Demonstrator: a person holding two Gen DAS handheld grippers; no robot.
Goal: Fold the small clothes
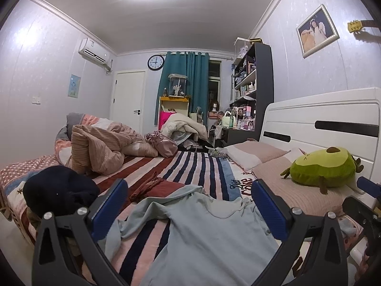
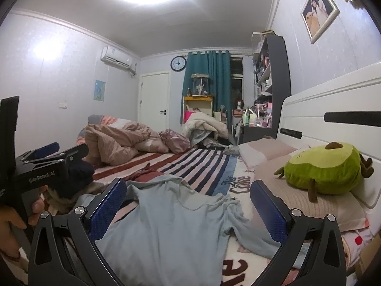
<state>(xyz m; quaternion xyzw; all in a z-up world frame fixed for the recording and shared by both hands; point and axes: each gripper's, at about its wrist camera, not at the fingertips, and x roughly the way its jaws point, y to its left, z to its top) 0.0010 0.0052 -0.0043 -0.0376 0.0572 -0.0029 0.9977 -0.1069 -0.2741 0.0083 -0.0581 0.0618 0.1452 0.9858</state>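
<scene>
A pale blue shirt [image 1: 202, 228] lies crumpled on the striped bedspread [image 1: 195, 166], and it also shows in the right wrist view as the same pale blue shirt [image 2: 171, 214]. My left gripper [image 1: 190, 207] hovers over it, open, with nothing between its blue pads. My right gripper [image 2: 188, 205] is open too, just above the shirt, nothing held. The left gripper [image 2: 45, 152] appears at the left edge of the right wrist view, held by a hand [image 2: 14, 217]. A reddish-brown garment [image 1: 147, 186] lies beyond the shirt. A dark navy garment [image 1: 59, 190] sits at the left.
A green avocado plush [image 1: 321, 169] rests on pillows [image 1: 257, 153] by the white headboard [image 1: 333, 119]. A rumpled pink duvet [image 1: 102, 147] and a shiny pink bag [image 1: 162, 143] lie at the far end of the bed. Shelves [image 1: 252, 83] stand behind.
</scene>
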